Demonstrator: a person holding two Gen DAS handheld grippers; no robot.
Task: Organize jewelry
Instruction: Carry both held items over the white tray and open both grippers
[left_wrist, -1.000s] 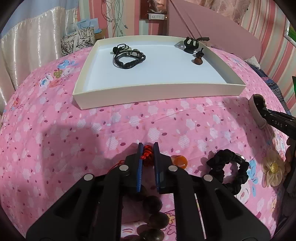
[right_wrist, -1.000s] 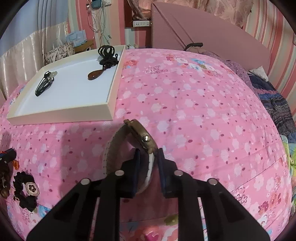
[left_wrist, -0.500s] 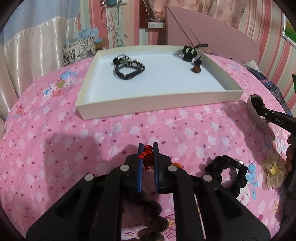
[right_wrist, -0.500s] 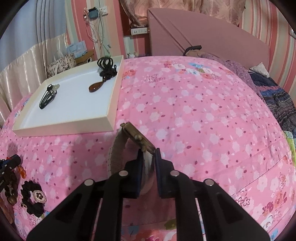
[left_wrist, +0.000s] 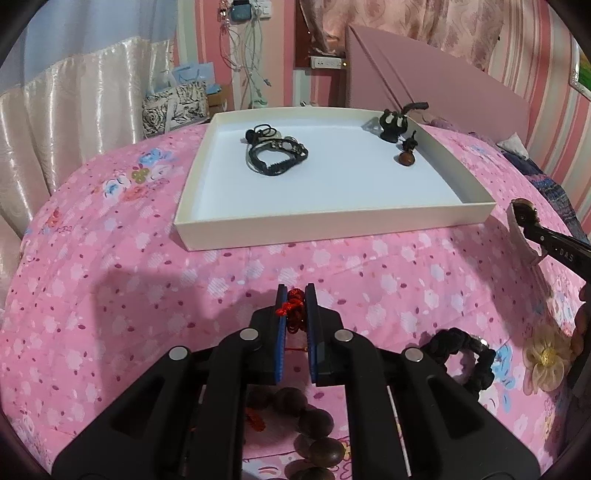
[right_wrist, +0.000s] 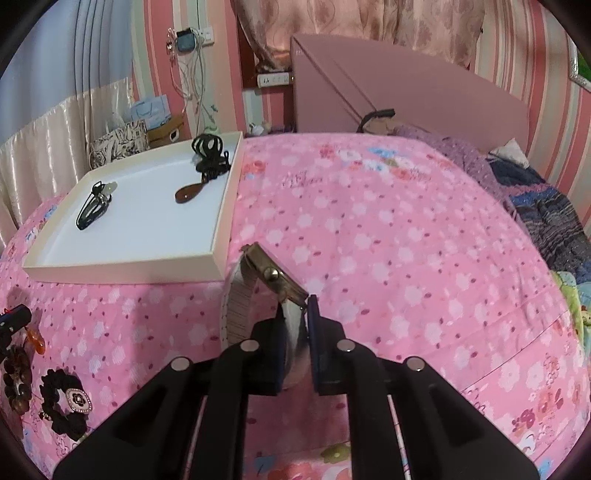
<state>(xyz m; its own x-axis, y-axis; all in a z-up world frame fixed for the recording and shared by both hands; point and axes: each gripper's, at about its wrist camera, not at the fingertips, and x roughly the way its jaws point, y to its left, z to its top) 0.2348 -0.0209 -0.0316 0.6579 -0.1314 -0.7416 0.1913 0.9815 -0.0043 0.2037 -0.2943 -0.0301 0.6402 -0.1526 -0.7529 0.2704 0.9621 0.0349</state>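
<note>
My left gripper (left_wrist: 295, 295) is shut on the red knotted cord (left_wrist: 293, 310) of a brown bead bracelet (left_wrist: 314, 424) that hangs under it over the pink bedspread. My right gripper (right_wrist: 295, 306) has its jaws closing tight on the pale strap (right_wrist: 238, 306) of a gold wristwatch (right_wrist: 275, 273), and the pads press on the strap. The watch (left_wrist: 522, 216) also shows at the right edge of the left wrist view. A white tray (left_wrist: 332, 225) lies ahead, holding a black cord bracelet (left_wrist: 275, 155), a black hair claw (left_wrist: 393, 123) and a brown pendant (left_wrist: 406, 158).
A black scrunchie (left_wrist: 465, 354) with a brooch (right_wrist: 77, 398) lies on the bedspread between the grippers, beside a cream fabric flower (left_wrist: 546, 360) and an orange bead (right_wrist: 35, 338). Folded clothes (right_wrist: 546, 221) lie at the far right. A pink headboard (right_wrist: 406, 96) and curtains stand behind the bed.
The right jaws have narrowed onto the watch strap and the watch now stands tilted up. Both views have tipped upward a little. The orange bead by the left gripper is now hidden.
</note>
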